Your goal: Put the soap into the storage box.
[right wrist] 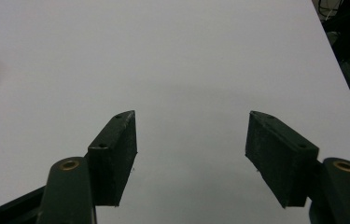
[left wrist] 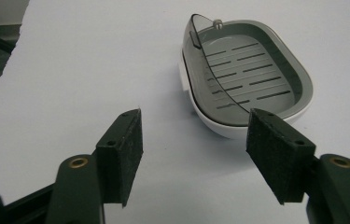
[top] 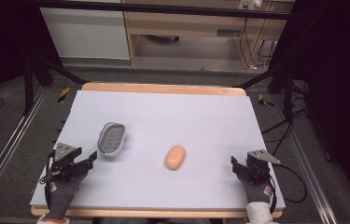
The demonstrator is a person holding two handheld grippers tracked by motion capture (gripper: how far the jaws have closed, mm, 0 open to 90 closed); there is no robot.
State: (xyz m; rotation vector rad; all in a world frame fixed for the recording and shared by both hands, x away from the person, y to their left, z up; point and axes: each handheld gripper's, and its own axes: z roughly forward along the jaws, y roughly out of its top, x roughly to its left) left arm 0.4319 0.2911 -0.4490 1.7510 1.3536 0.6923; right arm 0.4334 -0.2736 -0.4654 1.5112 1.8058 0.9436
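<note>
Both tools gape, empty: left tool [top: 90, 161] just short of the soap dish [top: 111, 138], right tool [top: 234, 164] well apart from the orange soap bar [top: 175, 157] mid-tabletop [top: 172, 112]. Likely step: soap into dish. Grip the bar across its narrow width, squarely; it may slip.

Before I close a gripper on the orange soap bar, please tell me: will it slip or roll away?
The soap bar looks smooth and rounded, so it may slip between flat pads. It lies flat on the table, so it probably slides rather than rolls when pushed. It appears solid, so it is likely stiff.
</note>
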